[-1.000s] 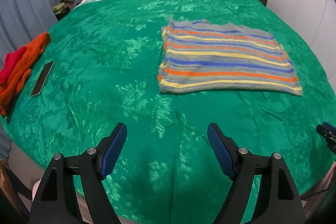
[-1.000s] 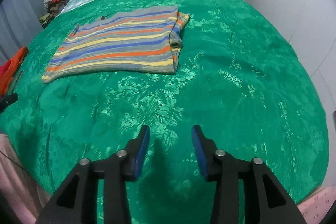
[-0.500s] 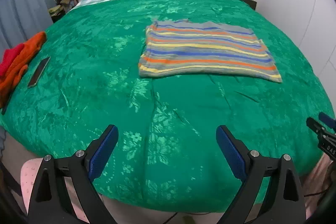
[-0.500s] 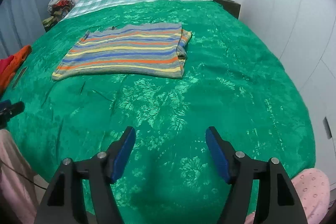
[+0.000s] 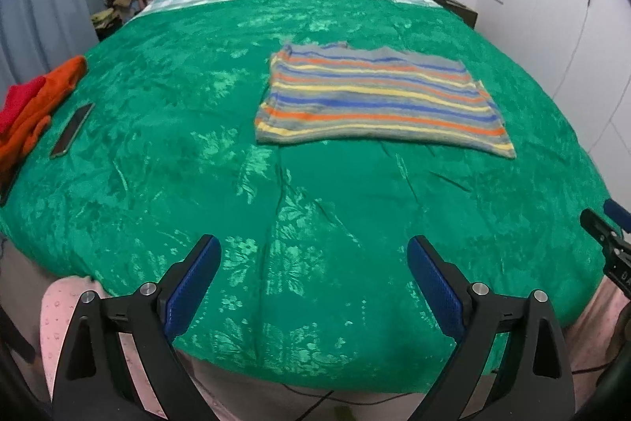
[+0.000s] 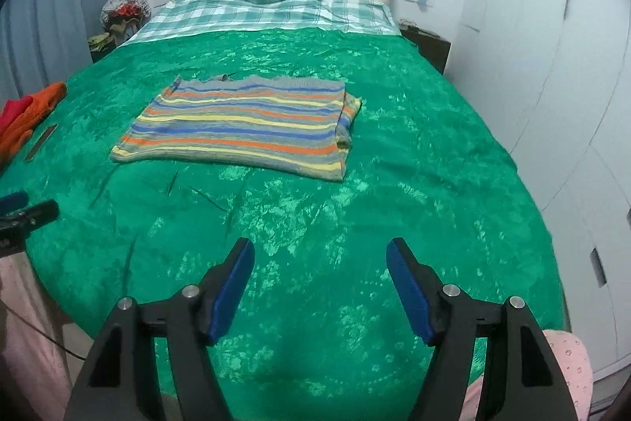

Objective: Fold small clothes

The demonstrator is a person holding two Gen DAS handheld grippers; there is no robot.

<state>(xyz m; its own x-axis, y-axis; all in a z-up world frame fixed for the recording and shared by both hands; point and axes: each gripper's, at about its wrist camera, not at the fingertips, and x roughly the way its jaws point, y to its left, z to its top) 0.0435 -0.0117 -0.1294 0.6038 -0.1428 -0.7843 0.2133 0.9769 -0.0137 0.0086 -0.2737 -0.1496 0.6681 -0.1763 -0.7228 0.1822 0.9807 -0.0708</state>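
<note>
Striped garment [image 5: 378, 105]: folded flat mid-bed [image 5: 157, 164], long axis crosswise, well ahead of you. Left gripper [image 5: 313, 287] wide, empty; right gripper [image 6: 320, 289] wide, empty, nearer its bunched right edge.

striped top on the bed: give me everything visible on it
The striped top looks knitted, with grey, blue, orange and yellow bands. It lies flat on the green bedspread, folded into a rough rectangle, one edge doubled under with a bunched layer showing there. Nothing but the bedspread touches it; both claws are well short of it.
</note>
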